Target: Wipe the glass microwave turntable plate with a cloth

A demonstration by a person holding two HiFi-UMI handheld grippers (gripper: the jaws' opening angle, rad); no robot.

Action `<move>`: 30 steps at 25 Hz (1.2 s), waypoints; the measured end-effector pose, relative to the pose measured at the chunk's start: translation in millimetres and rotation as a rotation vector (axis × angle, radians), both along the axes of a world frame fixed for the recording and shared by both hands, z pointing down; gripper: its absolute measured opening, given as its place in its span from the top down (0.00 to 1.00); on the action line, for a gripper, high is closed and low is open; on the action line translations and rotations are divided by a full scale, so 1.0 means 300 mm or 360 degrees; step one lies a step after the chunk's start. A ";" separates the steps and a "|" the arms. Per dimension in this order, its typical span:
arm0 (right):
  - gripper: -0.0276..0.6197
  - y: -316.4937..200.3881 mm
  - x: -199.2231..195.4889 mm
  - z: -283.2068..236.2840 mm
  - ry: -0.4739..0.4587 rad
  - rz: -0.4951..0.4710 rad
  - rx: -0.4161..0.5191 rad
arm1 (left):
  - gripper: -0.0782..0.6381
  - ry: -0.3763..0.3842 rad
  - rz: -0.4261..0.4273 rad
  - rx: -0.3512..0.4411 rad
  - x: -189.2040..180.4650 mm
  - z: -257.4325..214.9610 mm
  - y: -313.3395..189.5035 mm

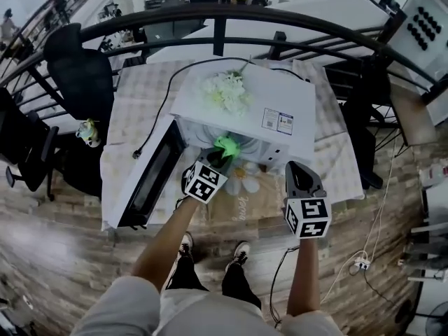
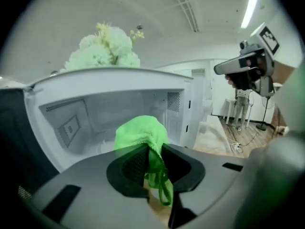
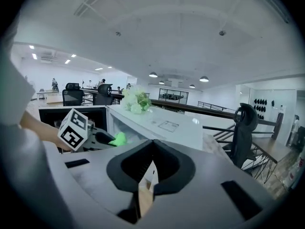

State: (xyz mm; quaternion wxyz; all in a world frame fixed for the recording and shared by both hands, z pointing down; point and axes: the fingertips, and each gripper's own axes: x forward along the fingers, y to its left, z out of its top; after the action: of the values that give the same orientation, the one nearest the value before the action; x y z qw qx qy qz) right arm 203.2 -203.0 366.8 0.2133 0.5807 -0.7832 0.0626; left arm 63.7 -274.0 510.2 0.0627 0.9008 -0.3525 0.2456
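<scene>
While left gripper (image 2: 151, 152) pinches green cloth (image 2: 141, 133) at microwave (image 1: 260, 98) mouth, plate hidden; right gripper (image 3: 150, 163) jaws pressed together.

Wood-plank floor (image 1: 63, 257); black curved railing (image 1: 219, 30); black office chair (image 1: 80, 72); ceiling strip light (image 2: 249, 9).

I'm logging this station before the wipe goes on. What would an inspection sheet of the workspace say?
Surface: table with a patterned cover, carrying the microwave.
Job's things: door open; green cloth at the opening; plate not clearly seen.
Clutter: flowers on the microwave.
Grippers: left gripper shut on the cloth; right gripper shut, empty, held off to the right.
Cables: black cable runs off the microwave's top, plug end on the table; power strip on the floor.
Surroundings: railing, chair.
</scene>
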 end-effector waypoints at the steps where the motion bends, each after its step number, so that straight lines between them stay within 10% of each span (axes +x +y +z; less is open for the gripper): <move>1: 0.94 -0.007 -0.010 -0.038 -0.0005 -0.0010 0.0025 | 0.77 0.0023 -0.0002 0.0004 -0.014 -0.038 0.027; 14: 0.94 -0.039 -0.155 -0.433 0.0131 -0.0181 0.0326 | 0.77 0.0300 -0.0100 0.0455 -0.241 -0.709 0.107; 30: 0.94 -0.077 -0.249 -0.655 0.0179 -0.0285 0.0525 | 0.76 0.0215 -0.0210 0.0816 -0.406 -1.065 0.089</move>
State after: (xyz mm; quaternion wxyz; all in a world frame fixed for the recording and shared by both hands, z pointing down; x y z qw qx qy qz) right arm 128.3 -226.0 170.3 0.1635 0.5384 -0.8182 -0.1182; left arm -58.1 -247.2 190.8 -0.1283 0.8767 -0.4561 0.0830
